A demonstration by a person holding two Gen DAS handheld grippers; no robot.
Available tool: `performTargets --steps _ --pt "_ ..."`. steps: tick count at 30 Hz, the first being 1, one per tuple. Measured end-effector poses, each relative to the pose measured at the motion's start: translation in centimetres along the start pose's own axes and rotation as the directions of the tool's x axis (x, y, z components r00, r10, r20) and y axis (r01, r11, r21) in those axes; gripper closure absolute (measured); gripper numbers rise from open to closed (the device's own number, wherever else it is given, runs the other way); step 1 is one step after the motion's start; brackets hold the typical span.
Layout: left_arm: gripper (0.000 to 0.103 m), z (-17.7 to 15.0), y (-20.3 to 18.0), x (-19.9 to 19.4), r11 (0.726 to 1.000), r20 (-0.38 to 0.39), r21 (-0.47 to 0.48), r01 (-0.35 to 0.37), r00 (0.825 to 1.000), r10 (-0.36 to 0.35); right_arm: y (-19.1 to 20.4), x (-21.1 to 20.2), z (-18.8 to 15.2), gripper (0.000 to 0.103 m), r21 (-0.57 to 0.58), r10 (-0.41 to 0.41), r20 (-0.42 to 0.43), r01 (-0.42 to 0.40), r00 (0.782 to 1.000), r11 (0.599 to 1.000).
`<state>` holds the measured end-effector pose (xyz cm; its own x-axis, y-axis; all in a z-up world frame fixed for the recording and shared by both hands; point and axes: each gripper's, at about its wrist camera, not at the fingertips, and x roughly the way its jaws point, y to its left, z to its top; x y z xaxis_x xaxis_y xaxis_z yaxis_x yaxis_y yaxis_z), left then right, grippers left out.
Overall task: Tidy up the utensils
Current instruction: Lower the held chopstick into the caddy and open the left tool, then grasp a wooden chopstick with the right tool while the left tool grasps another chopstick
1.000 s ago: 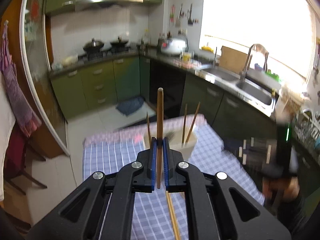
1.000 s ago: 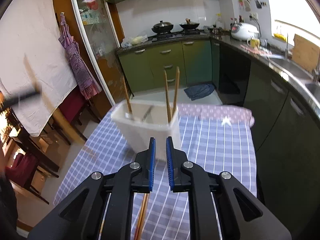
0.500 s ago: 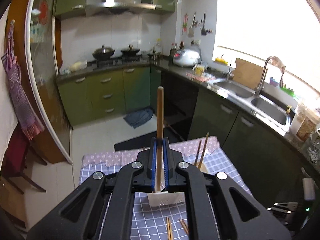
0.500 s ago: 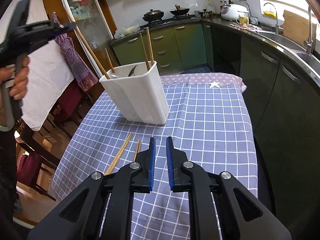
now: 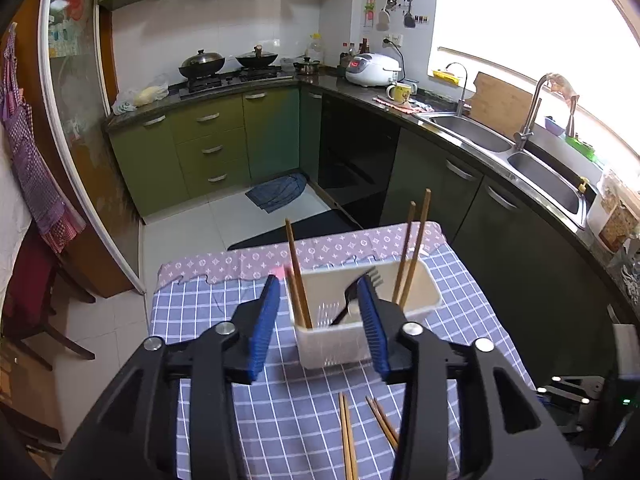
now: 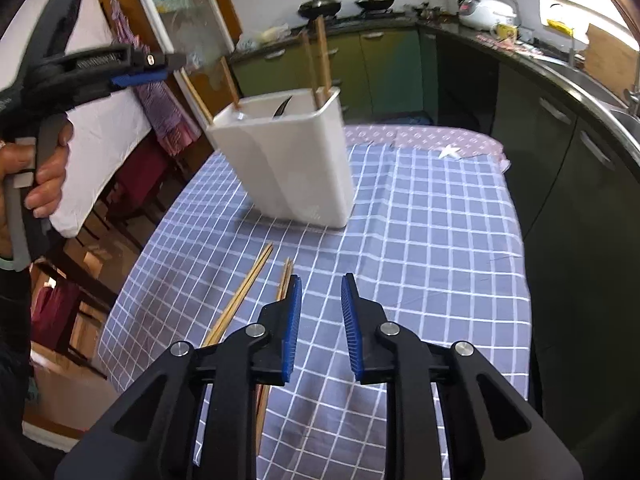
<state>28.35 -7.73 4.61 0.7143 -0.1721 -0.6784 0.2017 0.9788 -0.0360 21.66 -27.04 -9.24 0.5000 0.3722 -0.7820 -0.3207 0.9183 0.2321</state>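
- Since half a second ago, the left gripper [image 5: 322, 318] has let go of the chopstick it was pinching; its jaws are now sitting wide apart with nothing between them.
- The white utensil holder [image 6: 294, 160] is standing on the checked tablecloth [image 6: 432, 240], holding a couple of chopsticks at each end plus a dark fork [image 5: 352, 294] leaning in the middle.
- From the left wrist view, the holder is showing right between the spread fingers, just beyond the tips.
- Loose chopsticks [image 6: 240, 294] are lying flat on the cloth, just left of the right gripper [image 6: 319, 322], whose jaws are sitting partly open and empty.
- The left hand [image 6: 44, 172] is gripping its handle up high, left of the holder.
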Motion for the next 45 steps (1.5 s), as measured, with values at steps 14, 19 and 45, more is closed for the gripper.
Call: performTargets --steps 14,19,45 --pt "0.056 -7.6 1.8 -1.7 0.999 -0.140 0.000 0.036 0.990 -0.036 3.6 11.6 -1.1 0.082 -0.093 -0.035 -0.303 0.008 0.952 0.996" --pt "0.056 -9.5 3.0 -1.1 0.999 -0.184 -0.024 0.040 0.982 -0.044 3.9 13.7 -1.0 0.082 -0.102 -0.055 -0.344 0.021 0.937 0.995" --pt "0.056 -11.9 2.7 0.5 0.999 -0.277 -0.012 0.050 0.960 -0.051 4.7 12.5 1.4 0.097 -0.112 -0.089 -0.238 0.064 0.967 0.992"
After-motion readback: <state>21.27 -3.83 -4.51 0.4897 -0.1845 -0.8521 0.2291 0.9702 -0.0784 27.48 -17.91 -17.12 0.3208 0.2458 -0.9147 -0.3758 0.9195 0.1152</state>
